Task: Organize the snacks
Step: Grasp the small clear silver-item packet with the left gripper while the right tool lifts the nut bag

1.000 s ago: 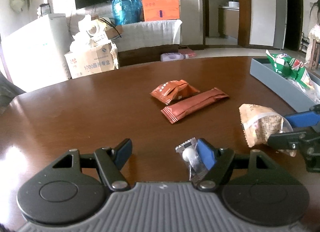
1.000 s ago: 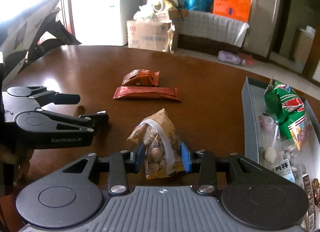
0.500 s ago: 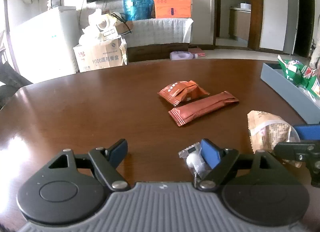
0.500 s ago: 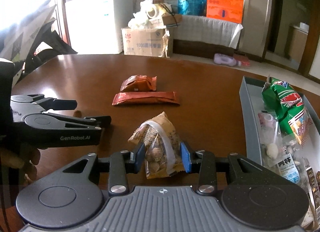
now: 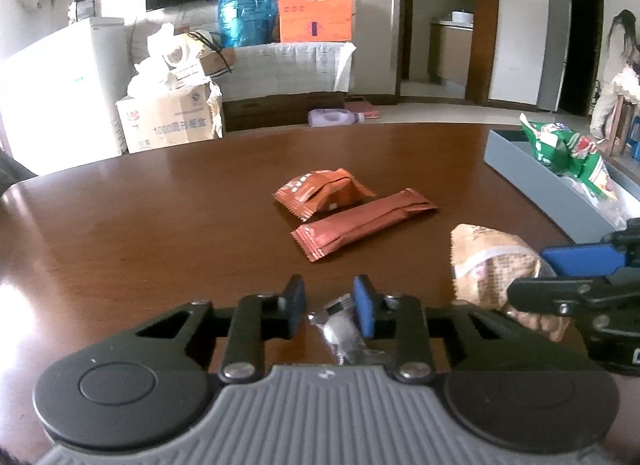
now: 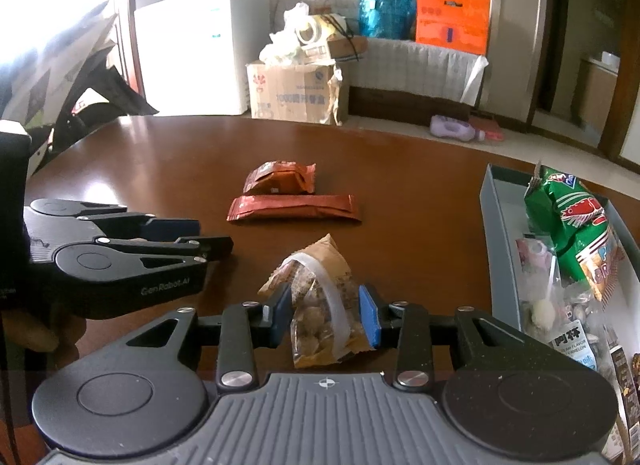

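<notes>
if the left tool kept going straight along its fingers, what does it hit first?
Likely the small silver wrapped candy already between the left tool fingers, whose jaws have just been closing. Beyond it, bare table; the long orange bar sits further on, slightly right. Depth unclear.

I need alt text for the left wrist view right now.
The left gripper has just been closing around a small clear-wrapped candy on the brown table. Two orange snack packets lie ahead; the right gripper holds a tan nut bag near the grey tray.
</notes>
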A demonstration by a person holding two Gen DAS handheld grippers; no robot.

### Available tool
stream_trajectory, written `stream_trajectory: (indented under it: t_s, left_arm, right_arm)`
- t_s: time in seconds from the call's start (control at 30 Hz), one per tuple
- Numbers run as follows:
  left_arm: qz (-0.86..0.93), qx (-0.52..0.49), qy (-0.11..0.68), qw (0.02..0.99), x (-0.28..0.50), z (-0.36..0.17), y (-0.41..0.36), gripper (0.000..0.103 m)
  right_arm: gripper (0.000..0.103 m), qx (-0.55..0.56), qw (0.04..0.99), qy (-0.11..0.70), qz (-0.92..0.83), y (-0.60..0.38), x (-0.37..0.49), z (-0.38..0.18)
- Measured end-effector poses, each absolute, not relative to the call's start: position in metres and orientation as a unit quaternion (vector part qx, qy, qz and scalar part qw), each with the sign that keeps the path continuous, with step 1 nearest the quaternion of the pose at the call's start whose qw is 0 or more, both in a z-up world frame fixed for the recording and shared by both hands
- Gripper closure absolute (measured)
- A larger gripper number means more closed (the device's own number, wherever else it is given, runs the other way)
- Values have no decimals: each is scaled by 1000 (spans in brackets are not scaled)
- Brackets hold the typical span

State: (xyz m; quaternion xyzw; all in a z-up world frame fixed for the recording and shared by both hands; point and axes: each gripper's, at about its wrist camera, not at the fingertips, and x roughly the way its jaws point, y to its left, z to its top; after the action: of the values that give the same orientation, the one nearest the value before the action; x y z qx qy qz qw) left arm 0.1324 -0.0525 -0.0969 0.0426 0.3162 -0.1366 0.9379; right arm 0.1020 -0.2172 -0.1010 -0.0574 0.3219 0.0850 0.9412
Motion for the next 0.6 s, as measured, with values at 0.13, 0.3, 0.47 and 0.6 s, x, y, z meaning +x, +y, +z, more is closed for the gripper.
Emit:
stream_trajectory:
  t_s: [0.13, 0.3, 0.47, 0.6]
  left_arm:
    - [-146, 42, 316, 937, 132, -97, -55, 89]
    - [-146, 42, 316, 937, 131, -97, -55, 89]
    - [-126, 48, 315, 940, 131, -97, -55, 69]
    - [-78, 27, 335, 939, 137, -100, -47, 13]
  right_arm:
    - [70, -75, 940, 320, 86, -213, 101, -100]
    - [70, -85, 941, 317, 85, -212, 103, -103]
    - [65, -97, 940, 317, 81, -208, 106, -108]
    - [55, -97, 941, 317, 74, -207, 107, -110]
